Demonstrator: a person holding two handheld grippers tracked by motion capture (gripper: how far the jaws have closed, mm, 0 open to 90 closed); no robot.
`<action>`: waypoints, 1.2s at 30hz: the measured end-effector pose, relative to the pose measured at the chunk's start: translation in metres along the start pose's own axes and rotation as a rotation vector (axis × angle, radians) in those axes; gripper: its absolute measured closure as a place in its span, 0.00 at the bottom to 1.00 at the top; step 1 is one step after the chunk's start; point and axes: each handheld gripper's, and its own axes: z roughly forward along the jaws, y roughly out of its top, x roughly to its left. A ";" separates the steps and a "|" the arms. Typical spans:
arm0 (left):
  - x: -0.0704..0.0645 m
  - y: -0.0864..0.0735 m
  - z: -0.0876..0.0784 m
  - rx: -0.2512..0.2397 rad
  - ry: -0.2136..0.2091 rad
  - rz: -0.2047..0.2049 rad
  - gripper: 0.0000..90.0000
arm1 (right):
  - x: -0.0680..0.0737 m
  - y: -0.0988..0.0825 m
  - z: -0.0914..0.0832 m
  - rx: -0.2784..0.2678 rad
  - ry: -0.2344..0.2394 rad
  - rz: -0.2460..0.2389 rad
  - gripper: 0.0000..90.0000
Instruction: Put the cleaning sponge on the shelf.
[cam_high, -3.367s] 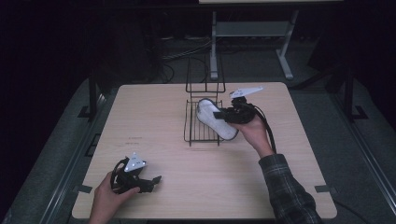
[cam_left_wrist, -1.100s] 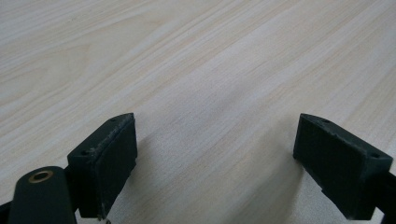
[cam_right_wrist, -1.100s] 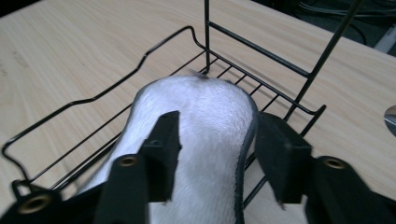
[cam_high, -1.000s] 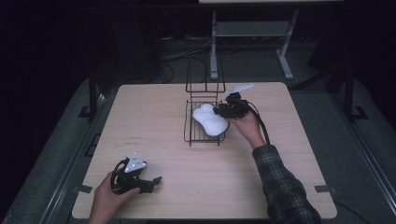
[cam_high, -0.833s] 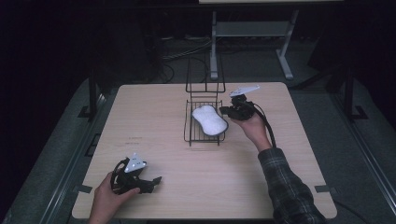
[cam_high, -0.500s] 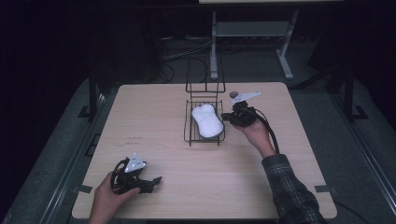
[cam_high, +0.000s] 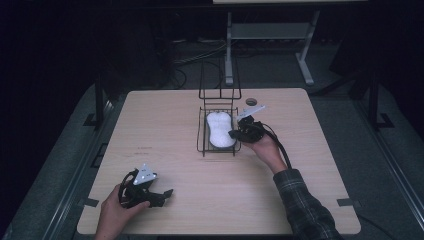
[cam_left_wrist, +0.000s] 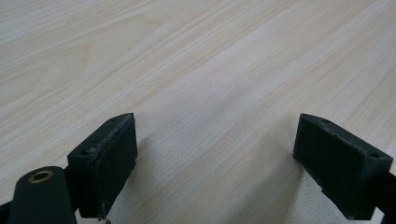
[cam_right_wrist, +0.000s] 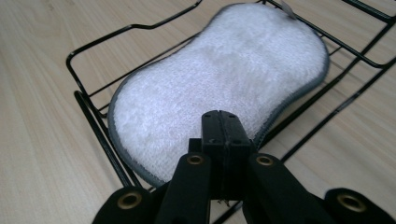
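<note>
The white sponge (cam_high: 220, 129) lies flat inside the black wire rack (cam_high: 202, 145) at the middle of the wooden table (cam_high: 165, 115), its long side running front to back; the right gripper view shows it as a peanut-shaped pad with a grey edge, and nothing else is in the rack.

At the left, near the table's front edge, the left gripper (cam_high: 159, 196) rests low over bare wood in the person's left hand (cam_high: 112, 212), well apart from the rack. Its 2 jaws stand wide with nothing between them, as the left gripper view shows.

At the right, the right gripper (cam_high: 233, 134) sits at the rack's right side, beside the sponge's near end. In the right gripper view its jaws are pressed together, pad to pad, above that end. They have just been closing, and nothing is caught between them.

As I read it, the placing step is done: the sponge is in the rack and free of the grip. The next move would call for drawing the right gripper back and up, clear of the rack's thin wires, so that neither rack nor sponge gets dragged.
</note>
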 end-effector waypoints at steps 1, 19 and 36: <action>0.000 0.000 0.000 0.001 0.000 0.001 0.14 | 0.001 0.001 0.001 -0.001 0.007 0.004 1.00; 0.000 0.000 0.000 0.004 0.000 0.002 0.14 | -0.003 0.003 -0.022 -0.039 0.007 0.024 0.85; 0.000 0.000 0.000 0.000 -0.001 -0.001 0.14 | -0.011 -0.030 -0.061 -0.075 -0.071 0.097 0.37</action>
